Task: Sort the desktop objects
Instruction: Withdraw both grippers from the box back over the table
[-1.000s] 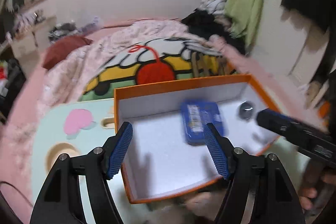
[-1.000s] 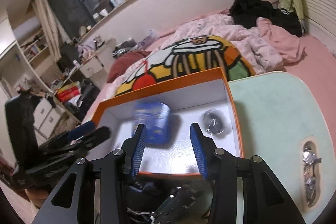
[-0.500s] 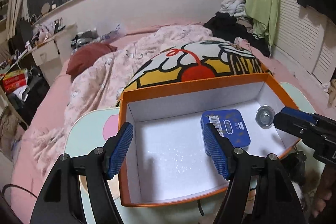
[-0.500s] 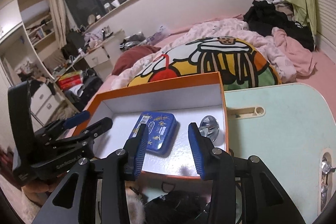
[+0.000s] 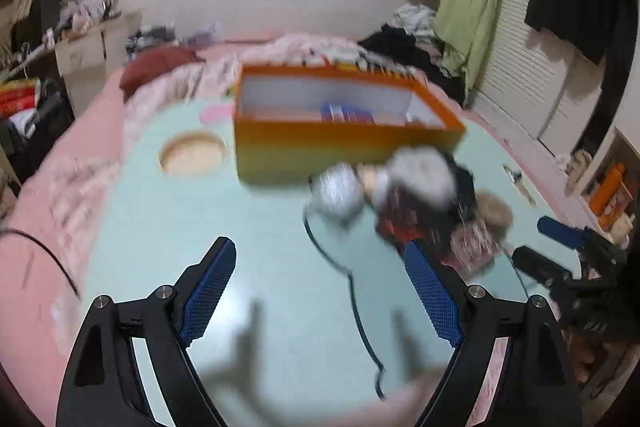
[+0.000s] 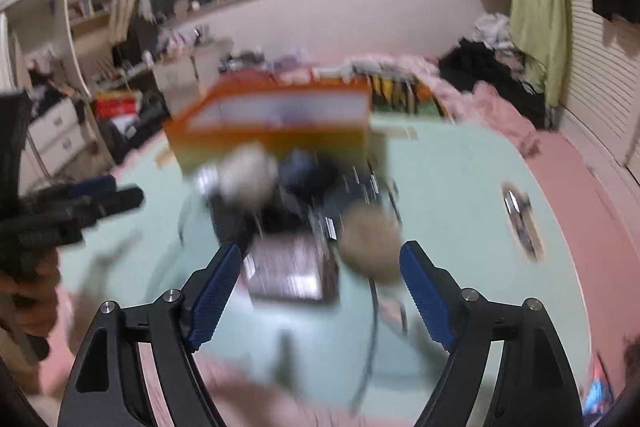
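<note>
An orange box [image 5: 348, 143] stands on the pale green table [image 5: 180, 235] with a blue tin [image 5: 346, 113] lying inside it. In front of the box is a blurred pile: a silver round thing [image 5: 338, 191], a white fluffy item [image 5: 420, 175], a brown pompom [image 6: 370, 239], a dark flat case [image 6: 288, 271] and a black cable [image 5: 352, 287]. My left gripper [image 5: 318, 247] hangs over bare table left of the pile, jaws opening, nothing between them. My right gripper [image 6: 320, 251] hovers just short of the case and pompom, jaws opening, pads touching nothing.
A round wooden recess [image 5: 192, 155] sits in the table left of the box. A slot holding metal bits [image 6: 520, 219] is at the right. A bed with a pink quilt [image 5: 168, 87] lies beyond. A hand [image 6: 28, 267] holds the left gripper [image 6: 120, 191].
Both grippers have pulled back from over the box toward the table's near side, and both jaws have widened. The pile in front of the box has come into view.
</note>
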Demonstrator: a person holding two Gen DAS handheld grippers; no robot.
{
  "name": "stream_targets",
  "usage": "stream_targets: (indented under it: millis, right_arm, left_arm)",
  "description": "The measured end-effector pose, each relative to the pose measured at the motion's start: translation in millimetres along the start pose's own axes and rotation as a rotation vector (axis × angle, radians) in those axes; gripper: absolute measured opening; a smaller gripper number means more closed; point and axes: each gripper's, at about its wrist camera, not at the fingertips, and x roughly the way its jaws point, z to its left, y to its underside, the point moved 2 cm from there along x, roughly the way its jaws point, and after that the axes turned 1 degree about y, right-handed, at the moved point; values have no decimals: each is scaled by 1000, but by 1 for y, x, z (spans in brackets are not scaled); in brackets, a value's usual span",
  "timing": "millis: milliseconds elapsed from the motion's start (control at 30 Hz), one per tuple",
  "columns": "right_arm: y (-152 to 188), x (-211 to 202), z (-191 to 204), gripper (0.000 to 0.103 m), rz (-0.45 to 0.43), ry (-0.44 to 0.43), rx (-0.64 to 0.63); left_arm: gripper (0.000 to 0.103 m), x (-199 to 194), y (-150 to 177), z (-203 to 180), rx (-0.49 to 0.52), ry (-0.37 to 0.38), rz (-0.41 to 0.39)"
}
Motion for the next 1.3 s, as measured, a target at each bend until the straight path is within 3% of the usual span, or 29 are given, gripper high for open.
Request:
stream_targets:
  millis: [133,200,267,1133,1300]
  right_arm:
    - [28,14,-6,83,86,43,-7]
    - [30,19,-15,98,94,28,45]
    - [29,24,-18,103,101,70,42]
    - [33,23,-17,103,38,2,17]
    - [34,15,-21,90,-7,-88,58]
  left_arm:
    - [87,31,19,-13,68,-81,69]
    - [92,35,27,-18,90,-140,28]
    - [101,38,29,-23,96,-129,11]
    - [102,40,31,-24,110,-109,7]
    - [102,40,30,-24,109,-108,7]
